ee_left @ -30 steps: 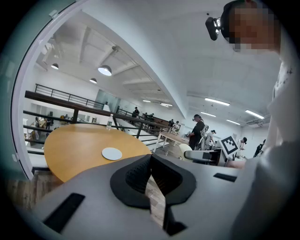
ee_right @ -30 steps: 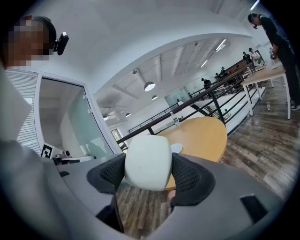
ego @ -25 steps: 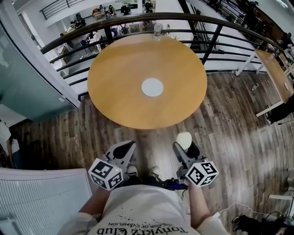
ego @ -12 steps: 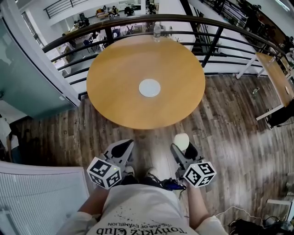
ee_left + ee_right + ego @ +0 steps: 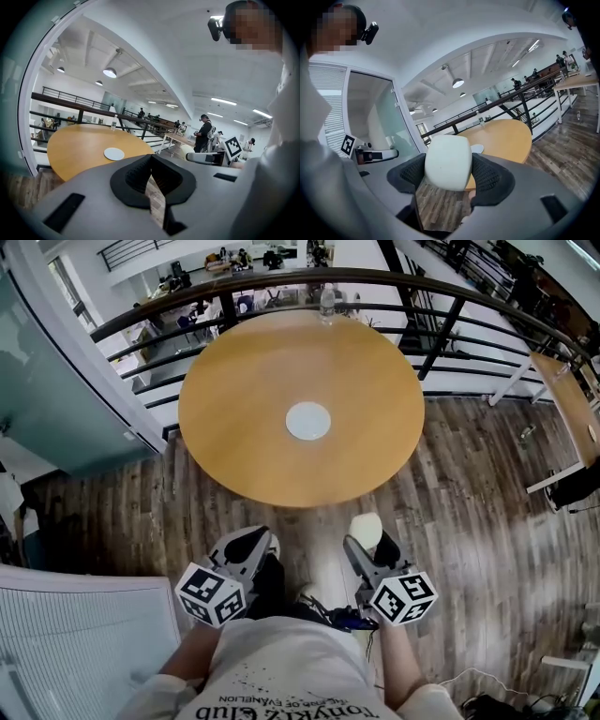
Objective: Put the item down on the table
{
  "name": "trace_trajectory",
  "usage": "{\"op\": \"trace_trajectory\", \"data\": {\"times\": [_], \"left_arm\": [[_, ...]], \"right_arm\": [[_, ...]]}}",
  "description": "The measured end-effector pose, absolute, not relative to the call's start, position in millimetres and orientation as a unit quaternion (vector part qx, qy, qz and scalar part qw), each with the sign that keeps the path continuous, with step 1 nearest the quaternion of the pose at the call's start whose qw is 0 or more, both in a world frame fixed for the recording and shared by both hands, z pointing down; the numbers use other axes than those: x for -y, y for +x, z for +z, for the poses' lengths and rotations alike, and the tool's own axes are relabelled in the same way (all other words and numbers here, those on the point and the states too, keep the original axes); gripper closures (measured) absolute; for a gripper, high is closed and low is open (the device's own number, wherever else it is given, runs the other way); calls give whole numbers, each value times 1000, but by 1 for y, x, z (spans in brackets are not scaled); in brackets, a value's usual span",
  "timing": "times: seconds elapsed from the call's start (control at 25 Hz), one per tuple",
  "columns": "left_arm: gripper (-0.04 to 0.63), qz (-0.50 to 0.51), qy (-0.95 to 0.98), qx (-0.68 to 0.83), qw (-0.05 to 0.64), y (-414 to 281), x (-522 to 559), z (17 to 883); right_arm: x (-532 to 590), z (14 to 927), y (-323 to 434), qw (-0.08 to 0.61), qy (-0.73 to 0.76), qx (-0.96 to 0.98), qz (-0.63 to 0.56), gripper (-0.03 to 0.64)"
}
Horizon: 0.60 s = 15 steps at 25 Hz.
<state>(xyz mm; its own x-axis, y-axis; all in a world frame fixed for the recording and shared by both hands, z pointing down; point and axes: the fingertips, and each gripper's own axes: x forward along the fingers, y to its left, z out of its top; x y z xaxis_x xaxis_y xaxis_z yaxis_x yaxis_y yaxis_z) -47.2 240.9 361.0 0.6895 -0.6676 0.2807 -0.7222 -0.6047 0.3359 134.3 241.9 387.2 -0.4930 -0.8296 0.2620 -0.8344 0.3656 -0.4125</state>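
- Both grippers have slipped slightly toward 7 o'clock since a second ago, and neither has reached the worktop.
- Head view: the left gripper (image 5: 248,542) sits at 7 o'clock and the right gripper (image 5: 367,538) at 5 o'clock, both over the wooden floor (image 5: 469,484). The pale rounded item (image 5: 366,524) is at the right gripper's tip, apart from the round worktop (image 5: 234,381) at 12 o'clock. A white disc (image 5: 308,420) lies at the worktop's centre.
- Left gripper view: the left gripper (image 5: 151,161) has its jaws closed tip to tip with nothing between them. The worktop (image 5: 79,145) is at 10 o'clock.
- Right gripper view: the right gripper (image 5: 449,174) has its jaws clamped on both sides of the item (image 5: 447,159). The item is held in the air, with the worktop (image 5: 506,136) beyond it at 1 o'clock.
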Motion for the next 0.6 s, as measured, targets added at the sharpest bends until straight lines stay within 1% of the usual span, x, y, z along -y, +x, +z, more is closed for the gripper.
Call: {"op": "trace_trajectory", "data": {"times": [0.24,0.6], "left_arm": [[572,60,897,376,226,-52,-188,374],[572,53,912,348,211,-59,-76,365]], "right_arm": [[-195,395,128,12,511,821,256,305],[-101,390,124,15,538,805,248,305]]}}
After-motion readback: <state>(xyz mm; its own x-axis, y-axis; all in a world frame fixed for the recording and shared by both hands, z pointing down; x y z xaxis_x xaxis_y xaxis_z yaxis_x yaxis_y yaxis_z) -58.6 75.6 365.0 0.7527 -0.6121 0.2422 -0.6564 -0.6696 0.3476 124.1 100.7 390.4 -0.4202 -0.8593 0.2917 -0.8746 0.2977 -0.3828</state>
